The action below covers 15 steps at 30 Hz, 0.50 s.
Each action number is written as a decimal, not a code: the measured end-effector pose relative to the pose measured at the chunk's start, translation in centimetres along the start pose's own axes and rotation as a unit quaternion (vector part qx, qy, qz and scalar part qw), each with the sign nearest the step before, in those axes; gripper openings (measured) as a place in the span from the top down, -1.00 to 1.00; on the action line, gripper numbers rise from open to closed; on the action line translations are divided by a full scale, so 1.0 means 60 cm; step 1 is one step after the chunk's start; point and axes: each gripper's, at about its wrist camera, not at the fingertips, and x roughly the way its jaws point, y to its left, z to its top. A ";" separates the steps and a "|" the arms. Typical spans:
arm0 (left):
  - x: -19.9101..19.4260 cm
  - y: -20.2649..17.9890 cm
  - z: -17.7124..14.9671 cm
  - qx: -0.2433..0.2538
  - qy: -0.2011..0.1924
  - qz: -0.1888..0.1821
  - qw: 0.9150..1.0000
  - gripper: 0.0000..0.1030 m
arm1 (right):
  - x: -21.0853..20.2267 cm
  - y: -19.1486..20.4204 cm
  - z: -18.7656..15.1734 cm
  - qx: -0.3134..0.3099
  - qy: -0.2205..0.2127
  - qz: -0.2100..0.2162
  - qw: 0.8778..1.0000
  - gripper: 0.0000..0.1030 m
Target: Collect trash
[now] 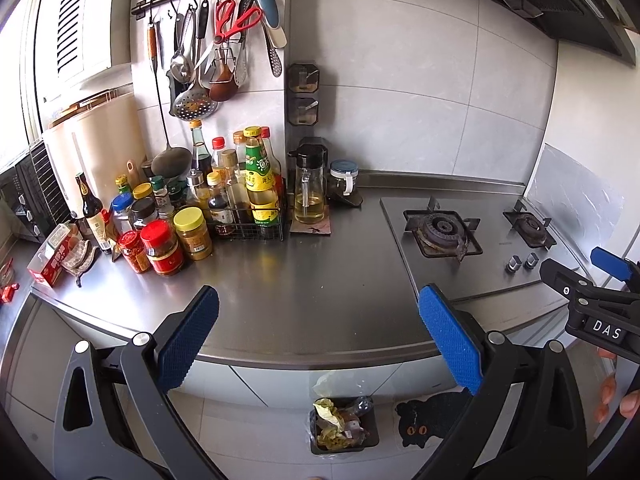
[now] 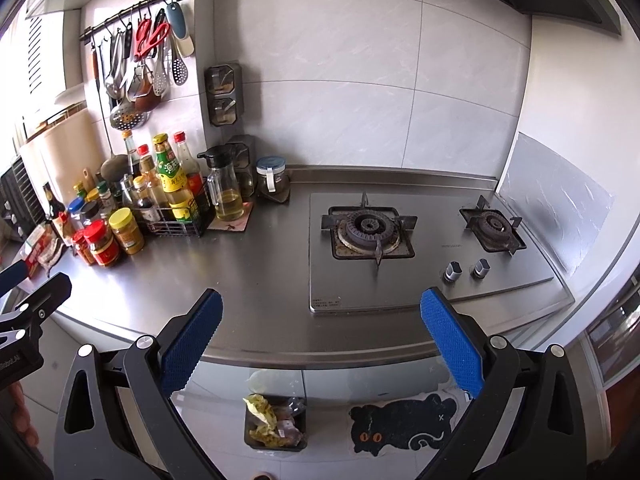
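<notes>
Partly counter-hidden trash bin [image 1: 344, 426] below.

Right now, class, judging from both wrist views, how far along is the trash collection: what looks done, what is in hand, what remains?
Done: the small dark floor bin already holds crumpled yellow-green wrappers, and the steel countertop in front shows no loose litter.
In hand: nothing; the left gripper and right gripper are both open and empty.
Left: possibly the red carton and clutter beside it; whether that is trash is unclear.
</notes>
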 end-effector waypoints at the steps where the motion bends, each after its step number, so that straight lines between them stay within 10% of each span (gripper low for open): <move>1: 0.000 0.000 0.000 0.000 0.000 0.000 1.000 -0.84 | 0.000 -0.001 0.000 0.000 0.000 0.000 1.000 -0.94; 15: 0.004 0.002 0.003 0.000 -0.003 0.005 1.000 -0.84 | 0.003 -0.003 0.002 -0.001 0.001 0.000 1.000 -0.94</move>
